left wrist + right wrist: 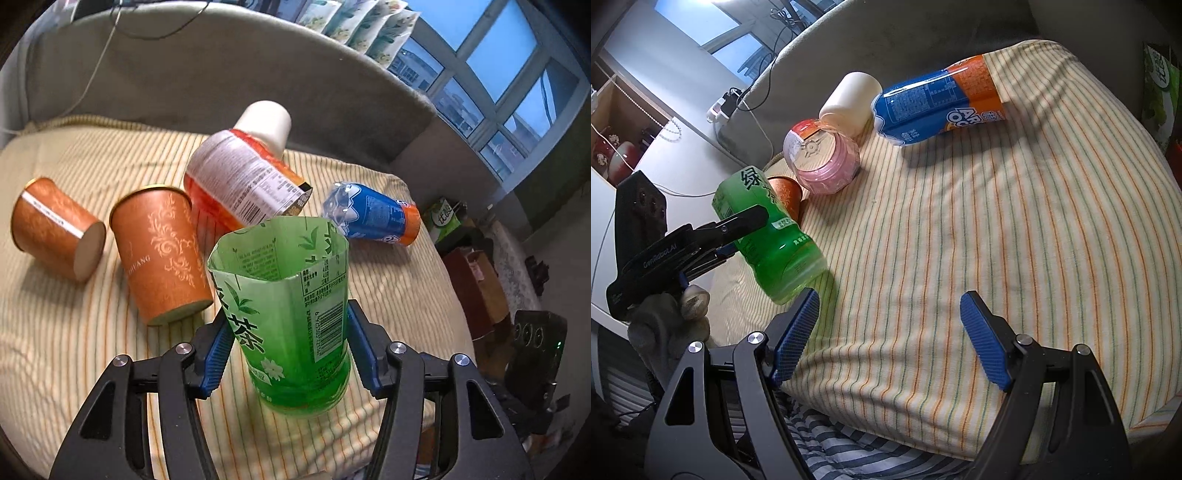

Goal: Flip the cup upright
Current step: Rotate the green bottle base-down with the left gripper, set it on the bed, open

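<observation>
A green cut-bottle cup (291, 317) stands upright with its open end up on the striped cloth (74, 332). My left gripper (291, 347) is shut on it, one blue pad on each side. In the right wrist view the green cup (768, 236) sits at the left, base on the cloth, held by the left gripper (738, 229). My right gripper (888, 336) is open and empty over bare cloth (997, 240), to the right of the cup.
Two orange paper cups (162, 254) (55, 229), a red-orange cut bottle (243, 181), a white cup (266, 125) and a blue cut bottle (373, 214) lie on their sides behind. A grey sofa back (221, 74) rises behind. The cloth edge drops off at the right.
</observation>
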### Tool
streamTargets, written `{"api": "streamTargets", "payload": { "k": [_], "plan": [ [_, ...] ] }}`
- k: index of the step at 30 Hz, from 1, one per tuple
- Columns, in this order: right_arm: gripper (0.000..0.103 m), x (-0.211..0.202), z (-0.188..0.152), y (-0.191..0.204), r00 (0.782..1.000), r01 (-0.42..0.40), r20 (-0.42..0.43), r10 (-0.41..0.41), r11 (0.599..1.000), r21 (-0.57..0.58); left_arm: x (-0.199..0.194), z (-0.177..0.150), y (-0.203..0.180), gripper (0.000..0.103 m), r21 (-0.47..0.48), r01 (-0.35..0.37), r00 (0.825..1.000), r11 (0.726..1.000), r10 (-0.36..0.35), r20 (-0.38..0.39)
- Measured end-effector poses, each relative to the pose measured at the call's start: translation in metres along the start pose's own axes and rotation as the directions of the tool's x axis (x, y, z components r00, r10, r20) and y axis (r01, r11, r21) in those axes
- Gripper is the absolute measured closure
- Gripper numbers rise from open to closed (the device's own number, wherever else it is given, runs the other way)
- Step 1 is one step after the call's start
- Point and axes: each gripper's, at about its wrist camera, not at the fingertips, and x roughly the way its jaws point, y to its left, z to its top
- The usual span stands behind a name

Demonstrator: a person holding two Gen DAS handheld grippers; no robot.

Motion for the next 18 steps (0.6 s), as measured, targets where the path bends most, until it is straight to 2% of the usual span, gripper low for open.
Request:
{"api": "streamTargets", "payload": {
  "k": [8,14,18],
  "plan": [
    [0.022,-0.004,-0.001,0.003,1.0,0.004,0.017,-0.003,1.0,-0.004,0.0,-0.002,-0.017,0.046,0.092,-0.074,0.995,0.993,0.068,0.068],
    [0.022,-0.008,-0.003,0.006,0.999,0.013,0.034,-0.013,1.0,-0.013,0.006,-0.005,-0.026,0.046,0.151,-0.144,0.985,0.978,0.126,0.12],
    [0.022,-0.011,-0.005,0.008,0.999,0.019,0.044,-0.018,1.0,-0.016,0.007,-0.008,-0.029,0.046,0.17,-0.166,0.979,0.971,0.141,0.149]
  ]
}}
